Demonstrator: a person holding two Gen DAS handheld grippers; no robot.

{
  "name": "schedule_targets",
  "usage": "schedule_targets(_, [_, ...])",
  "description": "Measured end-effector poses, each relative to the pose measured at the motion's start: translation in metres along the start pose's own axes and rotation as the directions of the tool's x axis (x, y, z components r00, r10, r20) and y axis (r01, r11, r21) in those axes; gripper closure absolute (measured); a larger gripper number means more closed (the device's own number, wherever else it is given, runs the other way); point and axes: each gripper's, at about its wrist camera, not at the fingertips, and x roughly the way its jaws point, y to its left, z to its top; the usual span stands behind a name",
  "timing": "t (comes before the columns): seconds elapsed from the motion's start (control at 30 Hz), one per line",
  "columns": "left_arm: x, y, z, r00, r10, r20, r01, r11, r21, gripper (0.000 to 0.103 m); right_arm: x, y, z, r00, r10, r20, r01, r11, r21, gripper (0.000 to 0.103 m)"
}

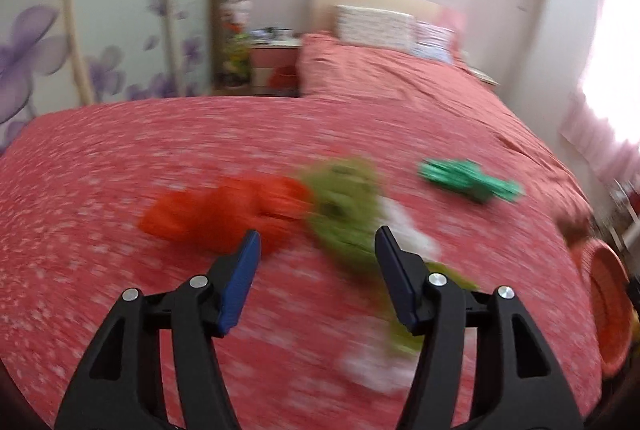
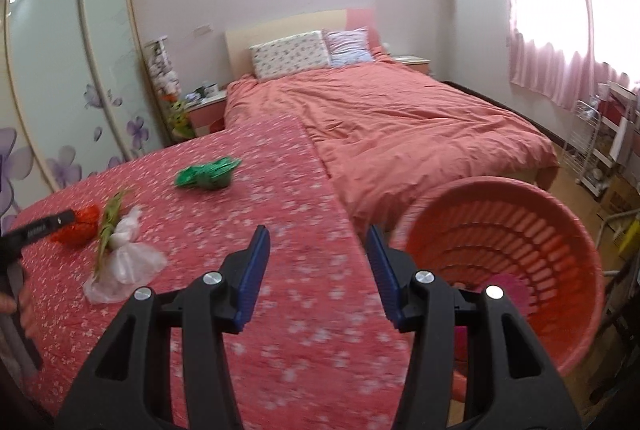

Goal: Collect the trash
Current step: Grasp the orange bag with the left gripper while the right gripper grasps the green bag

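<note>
Trash lies on a red flowered cloth [image 1: 120, 158] [image 2: 288, 190]. An orange wrapper [image 1: 224, 210] [image 2: 80, 226], a light green wrapper [image 1: 344, 206] [image 2: 109, 220], a clear white plastic bag [image 1: 408, 226] [image 2: 128, 262] and a dark green wrapper [image 1: 468, 180] [image 2: 208, 174] lie apart. My left gripper [image 1: 318, 240] is open, just above and short of the orange and light green wrappers. My right gripper [image 2: 318, 234] is open and empty over the cloth's right edge, beside an orange slatted basket [image 2: 520, 230] [image 1: 608, 294]. The left wrist view is motion-blurred.
A bed [image 2: 400, 118] with a pink duvet and two pillows [image 2: 292, 52] lies beyond the cloth. A flowered wardrobe [image 2: 60, 70] stands at the left, a nightstand [image 2: 208, 106] by the bed, a wire rack [image 2: 600, 142] and curtained window at the right.
</note>
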Motion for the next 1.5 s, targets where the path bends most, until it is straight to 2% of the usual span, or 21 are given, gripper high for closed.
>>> schedule_targets(0.13, [0.027,0.035,0.014,0.998,0.048,-0.034,-0.05,0.997,-0.06,0.043,0.015,0.024,0.001,0.999,0.022,-0.026,-0.022,0.999,-0.027,0.053])
schedule_targets(0.3, [0.056,0.047,0.02,0.995,0.047,-0.083,-0.05,0.998,-0.033,0.043,0.034,0.043,0.007,0.998,0.037,-0.049,-0.039,0.998,-0.049,0.053])
schedule_targets(0.37, [0.065,0.051,0.017,0.994,0.028,-0.107,-0.031,0.999,-0.035,0.041,0.042,0.049,0.01,0.997,0.044,-0.056,-0.047,0.998,-0.052,0.053])
schedule_targets(0.73, [0.065,0.052,0.0,0.991,-0.068,-0.118,0.063,0.997,-0.044,0.042,0.107,0.093,0.043,0.986,0.134,-0.104,-0.138,0.99,-0.034,0.053])
schedule_targets(0.8, [0.067,0.05,0.002,0.99,-0.068,-0.119,0.065,0.997,-0.033,0.048,0.123,0.102,0.051,0.983,0.144,-0.114,-0.148,0.988,-0.034,0.053])
schedule_targets(0.97, [0.065,0.049,0.005,0.992,-0.064,-0.105,0.062,0.998,-0.024,0.055,0.169,0.129,0.073,0.971,0.169,-0.169,-0.174,0.985,-0.013,0.053])
schedule_targets(1.13, [0.065,0.059,0.016,0.994,-0.057,-0.097,0.052,0.997,-0.054,0.06,0.203,0.15,0.076,0.963,0.088,-0.254,-0.116,0.989,-0.094,0.053])
schedule_targets(1.2, [0.064,0.061,0.016,0.995,-0.047,-0.093,0.042,0.998,-0.05,0.06,0.208,0.152,0.074,0.964,0.052,-0.261,-0.088,0.988,-0.13,0.052])
schedule_targets(1.27, [0.063,0.063,0.016,0.995,-0.042,-0.092,0.038,0.998,-0.043,0.06,0.206,0.153,0.071,0.965,0.038,-0.261,-0.082,0.984,-0.159,0.054])
schedule_targets(1.33, [0.065,0.06,0.014,0.995,-0.028,-0.093,0.026,0.999,-0.025,0.059,0.205,0.152,0.068,0.966,0.013,-0.257,-0.062,0.981,-0.184,0.061])
schedule_targets(1.5, [0.074,0.056,0.016,0.994,-0.009,-0.109,0.005,0.999,-0.043,0.039,0.21,0.155,0.065,0.968,-0.023,-0.251,-0.039,0.971,-0.237,0.061])
